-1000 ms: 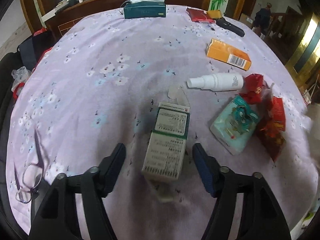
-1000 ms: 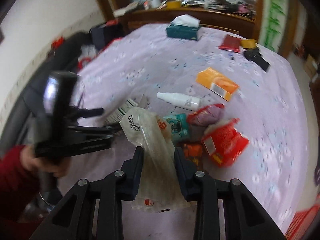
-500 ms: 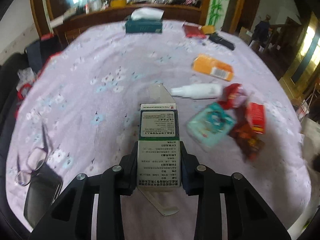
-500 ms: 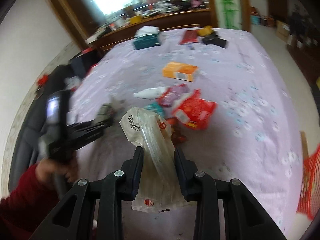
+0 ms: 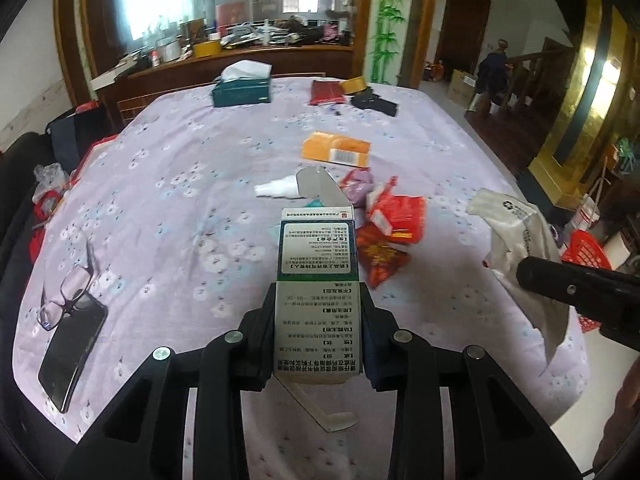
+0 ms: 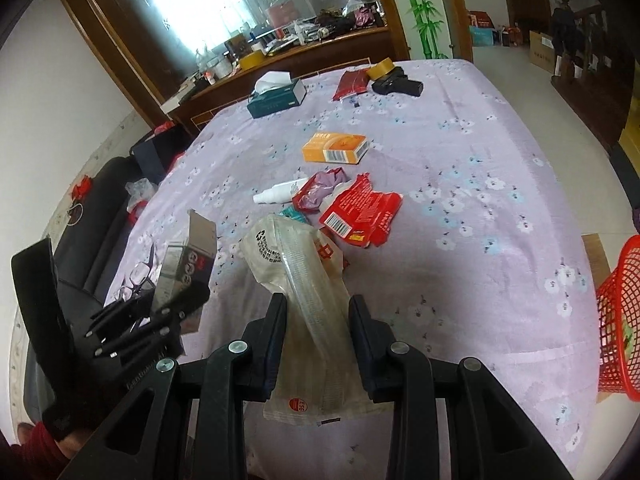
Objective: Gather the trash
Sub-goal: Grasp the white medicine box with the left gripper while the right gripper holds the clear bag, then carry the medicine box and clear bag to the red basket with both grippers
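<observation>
Lilac tablecloth (image 5: 168,184): left gripper (image 5: 318,322) clamps one carton (image 5: 318,280); right gripper (image 6: 316,344) clamps one wrapper (image 6: 312,280).

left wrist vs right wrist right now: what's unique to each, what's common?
Left wrist only: a phone lying under the glasses, and the printed face of the medicine box in the left gripper.
Right wrist only: the whole red basket past the table edge.
Both: the orange box, spray bottle, red wrappers, tissue box, and the plastic wrapper in the right gripper.
</observation>
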